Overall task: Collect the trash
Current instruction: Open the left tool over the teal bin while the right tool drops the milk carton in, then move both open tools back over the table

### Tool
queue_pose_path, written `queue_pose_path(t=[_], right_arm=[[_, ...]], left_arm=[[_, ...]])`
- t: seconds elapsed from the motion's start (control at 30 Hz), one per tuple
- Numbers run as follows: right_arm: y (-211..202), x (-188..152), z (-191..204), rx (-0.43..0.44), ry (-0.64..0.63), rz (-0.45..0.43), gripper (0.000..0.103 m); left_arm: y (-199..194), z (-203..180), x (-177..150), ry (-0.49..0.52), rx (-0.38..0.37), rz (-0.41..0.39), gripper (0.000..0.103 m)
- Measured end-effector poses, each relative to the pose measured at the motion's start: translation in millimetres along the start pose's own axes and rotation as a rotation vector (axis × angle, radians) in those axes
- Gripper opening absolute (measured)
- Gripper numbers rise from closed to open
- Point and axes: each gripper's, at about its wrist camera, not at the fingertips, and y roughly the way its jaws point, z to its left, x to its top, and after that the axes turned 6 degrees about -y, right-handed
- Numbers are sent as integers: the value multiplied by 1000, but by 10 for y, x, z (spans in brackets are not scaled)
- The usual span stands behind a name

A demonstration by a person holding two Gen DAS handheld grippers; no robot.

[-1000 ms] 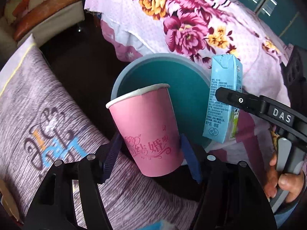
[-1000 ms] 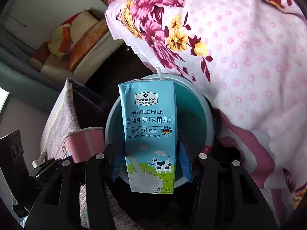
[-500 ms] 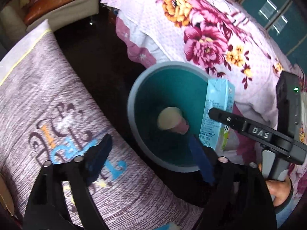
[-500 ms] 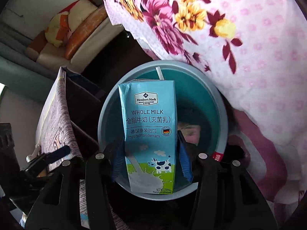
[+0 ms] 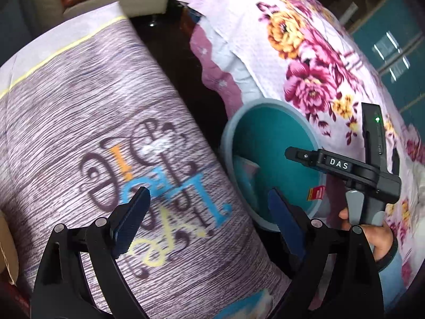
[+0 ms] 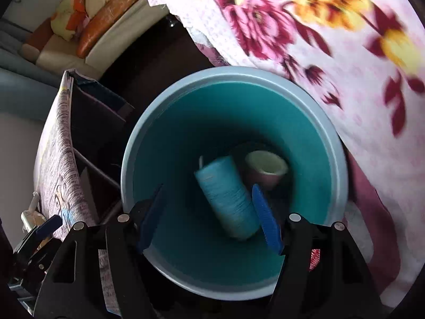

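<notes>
**Two pieces of trash now down in the bin**

Both the milk carton (image 6: 227, 195) and the pink paper cup (image 6: 265, 168) are inside the teal bin (image 6: 340, 164), where a second ago each was pinched in its own tongs above the rim. The cup went first. The carton has only just left the right gripper (image 6: 209, 216); it looks blurred and tilted, so I judge it is dropping or only now settling beside the cup at the bottom.

The right gripper hangs over the bin mouth with its jaws opening and nothing pressed between them. The left gripper (image 5: 209, 216) has swung off to the side and now sits above the purple printed fabric box (image 5: 106, 122), its jaws spreading wider as well, empty. A hand (image 5: 372, 235) grips the right tool's handle by the flowered bedspread (image 5: 305, 53).

To my eye that finishes this pair of drops. Both tongs are free for whatever trash is left, though none shows from here.
</notes>
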Motion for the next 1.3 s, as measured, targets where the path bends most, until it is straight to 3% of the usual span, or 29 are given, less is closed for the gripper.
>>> queue_pose_path(t=[0.2,0.4,0.63,1.07,1.3], right_arm=[[-123,-54,211,-15,-36,-22,73],[-284,-229,316,-14,-48,-38,74],[-604,-506,741,2,-126,-78,74],[-856,-893,1805,74,-324,-97,76],[-846,-1075,2314,94,-424,-72,76]], left_arm=[[-190,117,-57,-29,-18,-27,90],[-449,182,-259,-19,-2,-61,90],[-848,375,-571,-62,3,-123,91],[-1649,1358,-1200,-274,97,-278,90],[-1821,1826,-1460,-339,161,-328,90]])
